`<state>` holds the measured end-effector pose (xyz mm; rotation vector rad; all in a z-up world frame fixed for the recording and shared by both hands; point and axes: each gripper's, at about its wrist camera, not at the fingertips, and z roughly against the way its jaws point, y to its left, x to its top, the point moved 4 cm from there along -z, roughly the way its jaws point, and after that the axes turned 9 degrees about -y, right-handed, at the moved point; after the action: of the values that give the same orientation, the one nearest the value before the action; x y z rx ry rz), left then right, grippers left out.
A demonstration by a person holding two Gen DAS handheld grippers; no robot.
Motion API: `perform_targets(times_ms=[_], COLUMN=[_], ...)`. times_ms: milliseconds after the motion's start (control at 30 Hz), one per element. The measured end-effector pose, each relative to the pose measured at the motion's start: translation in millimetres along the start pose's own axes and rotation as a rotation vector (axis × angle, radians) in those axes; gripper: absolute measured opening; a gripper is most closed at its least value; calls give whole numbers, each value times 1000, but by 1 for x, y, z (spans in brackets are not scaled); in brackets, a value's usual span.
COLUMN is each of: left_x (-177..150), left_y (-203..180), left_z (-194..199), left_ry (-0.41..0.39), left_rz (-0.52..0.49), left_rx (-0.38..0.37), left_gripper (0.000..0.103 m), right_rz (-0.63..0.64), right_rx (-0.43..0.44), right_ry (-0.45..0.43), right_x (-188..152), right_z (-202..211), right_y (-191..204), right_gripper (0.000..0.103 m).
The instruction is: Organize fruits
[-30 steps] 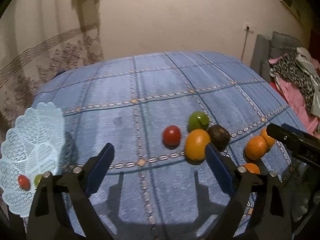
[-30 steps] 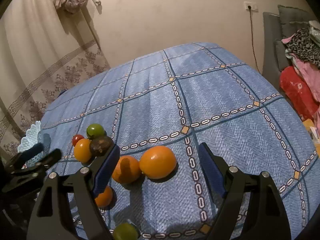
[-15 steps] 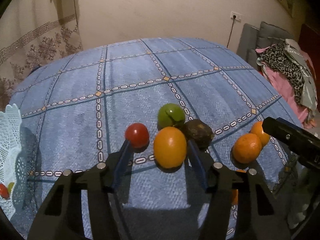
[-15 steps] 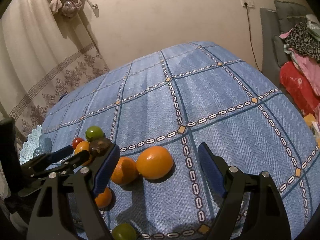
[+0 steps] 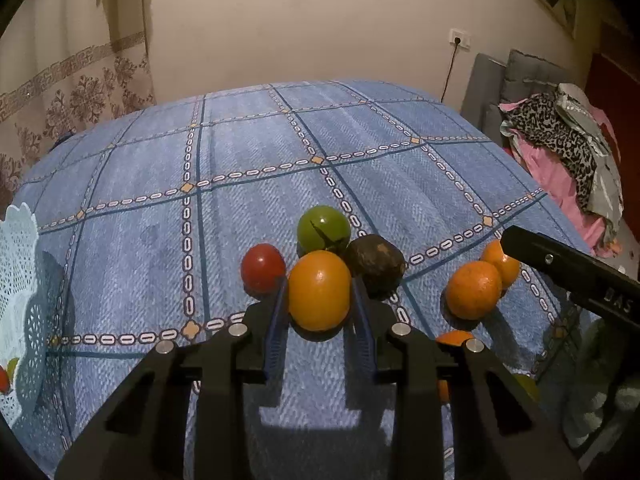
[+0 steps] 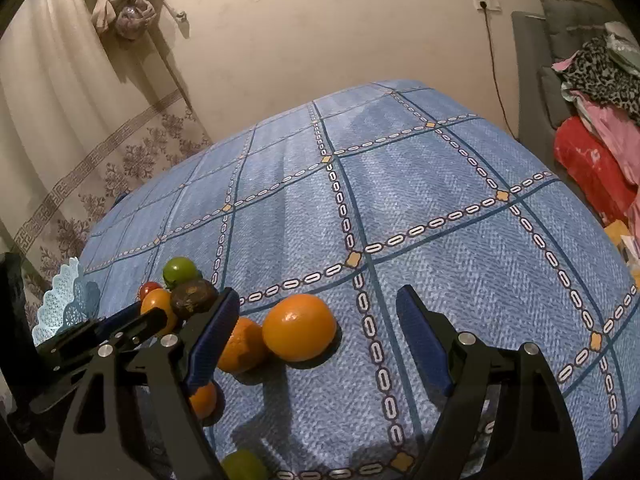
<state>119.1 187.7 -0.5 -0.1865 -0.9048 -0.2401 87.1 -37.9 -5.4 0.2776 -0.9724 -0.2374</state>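
At the far left edge of my left wrist view stands a white lace-pattern basket (image 5: 18, 280) on the blue checked cloth (image 5: 248, 152), with a small red fruit (image 5: 3, 380) and a small green one (image 5: 13, 365) showing low inside it. Well to its right lies the fruit cluster: a red tomato (image 5: 263, 268), a green fruit (image 5: 323, 228) behind, and a dark brown fruit (image 5: 375, 262) at the right, all crowded around a yellow-orange fruit (image 5: 319, 290). My left hand-held gripper (image 5: 320, 300) has its blue pads against both sides of that yellow-orange fruit, grasping it while it sits on the cloth. The left pad is just beside the tomato and the right pad just beside the dark fruit. Further right sit two oranges (image 5: 474, 295) touching each other, and a third orange (image 5: 454, 337) peeks out behind my gripper's right arm. A pile of clothes (image 5: 568, 148) lies at the far right.

In my right wrist view the same basket (image 6: 66, 306) is at the left edge, then the cluster with the other gripper in it. My right hand-held gripper (image 6: 318, 322) is released, jaws wide apart, hovering over the cloth. The large orange (image 6: 299, 327) lies between its pads, nearer the left one and touching neither, and a second orange (image 6: 242, 346) sits partly behind the left pad. A small orange (image 6: 203, 400) and a green fruit (image 6: 244, 465) lie lower down
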Motion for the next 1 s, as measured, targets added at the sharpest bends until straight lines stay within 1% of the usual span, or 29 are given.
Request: perform_targets(times_ms=[233, 367, 500, 733, 867, 1000], left_x=[-4, -4, -3, -5, -3, -3], left_y=[4, 6, 8, 13, 15, 16], left_z=[12, 19, 29, 30, 33, 35], left_ry=[-4, -19, -41, -38, -60, -65], left_rz=[29, 33, 38, 52, 35, 37], left_rx=[1, 8, 12, 18, 39, 37], left_gripper=[32, 32, 32, 32, 32, 32], right_rz=[-6, -19, -10, 47, 99, 150], right_rx=[-12, -57, -86, -84, -111, -145], right_ry=[-5, -18, 6, 17, 6, -14], right_x=[1, 2, 0, -2, -4, -4], right_z=[0, 1, -4, -8, -6, -1], right_y=[-3, -10, -13, -2, 5, 10], right_gripper=[80, 80, 80, 80, 80, 80])
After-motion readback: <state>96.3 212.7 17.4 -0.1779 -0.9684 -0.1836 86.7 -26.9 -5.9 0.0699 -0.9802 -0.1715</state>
